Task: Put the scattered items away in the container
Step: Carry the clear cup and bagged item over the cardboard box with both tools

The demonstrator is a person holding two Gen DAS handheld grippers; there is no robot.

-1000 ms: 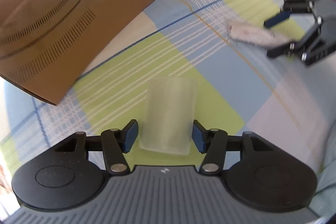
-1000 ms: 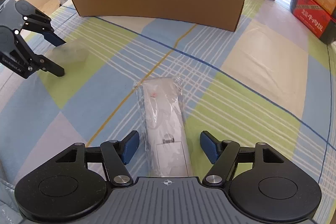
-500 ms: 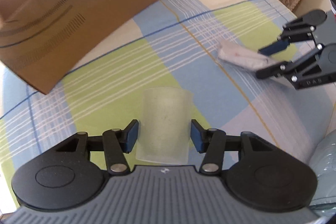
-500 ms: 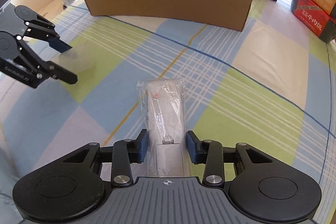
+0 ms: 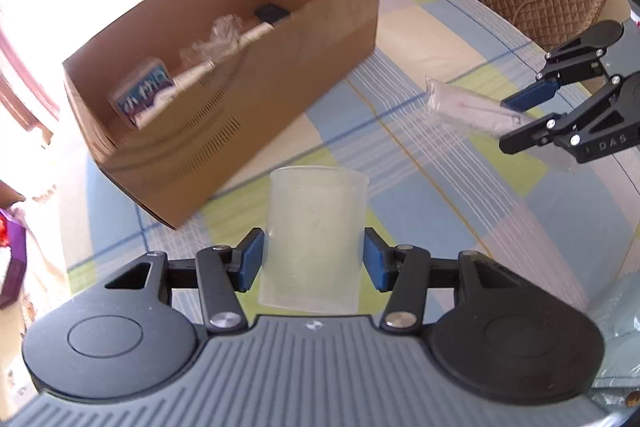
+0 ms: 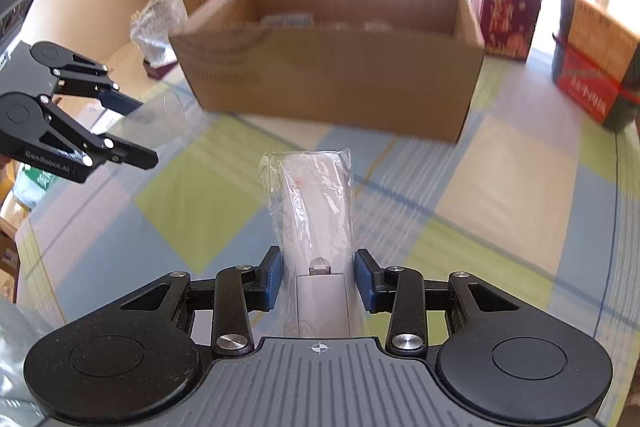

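Above the checked counter (image 5: 460, 227), near the cardboard box (image 5: 280, 99): left gripper (image 5: 313, 259) clamped on the frosted cup (image 5: 314, 227), right gripper (image 6: 318, 277) clamped on the plastic-wrapped remote (image 6: 316, 211). Both held lifted, seemingly ready for dropping into the box's open top.

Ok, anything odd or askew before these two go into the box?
Nothing stands out. The left gripper holds the cup upright, the right gripper holds the wrapped remote straight, and the box sits open and undamaged.
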